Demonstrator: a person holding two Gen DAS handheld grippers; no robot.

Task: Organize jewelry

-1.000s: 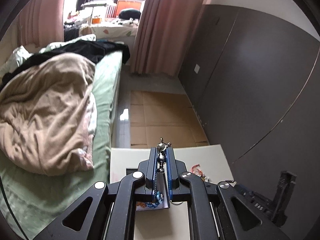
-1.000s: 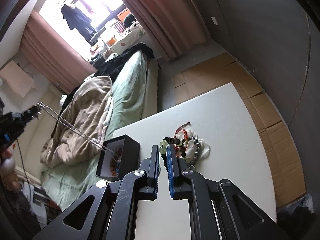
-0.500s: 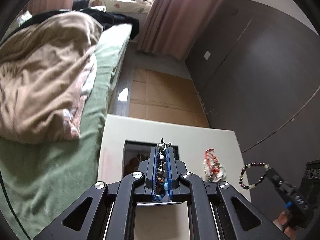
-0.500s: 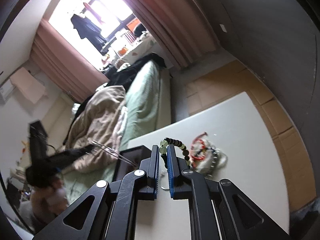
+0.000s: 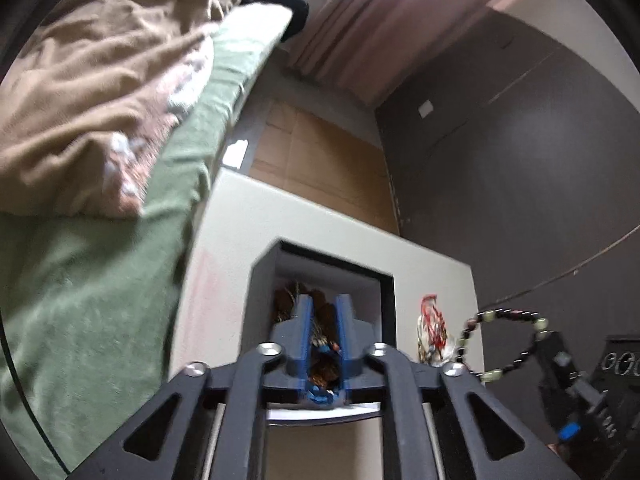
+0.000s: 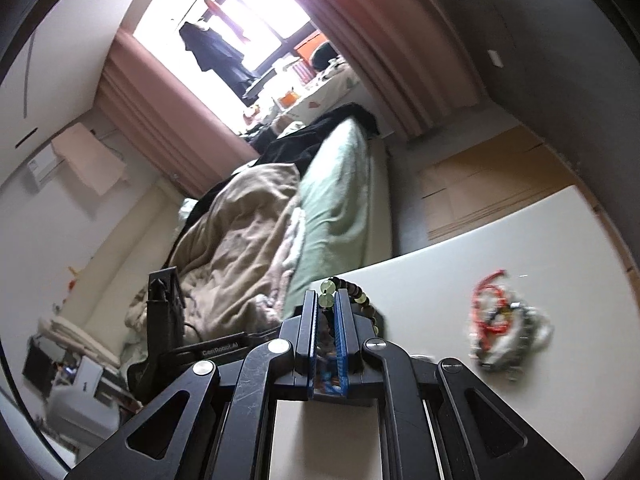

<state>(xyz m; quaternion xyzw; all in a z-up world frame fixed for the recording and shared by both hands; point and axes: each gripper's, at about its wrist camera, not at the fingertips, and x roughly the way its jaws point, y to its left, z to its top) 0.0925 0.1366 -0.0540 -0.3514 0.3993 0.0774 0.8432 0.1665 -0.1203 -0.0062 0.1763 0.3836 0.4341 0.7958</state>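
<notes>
Left tool (image 5: 323,312) lowered over square black box (image 5: 260,280), opening, right tool (image 6: 325,300) clamping round-beaded bracelet (image 6: 362,300)

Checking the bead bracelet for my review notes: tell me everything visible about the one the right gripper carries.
The bead bracelet is a loop of small dark round beads with a few pale green ones spaced along it. In the left wrist view it hangs open as a ring in the air, beside the jewelry pile and off the white table. The right gripper is shut on it: two pale green beads sit between the fingertips and dark beads trail down the right finger. Its material cannot be told.
</notes>
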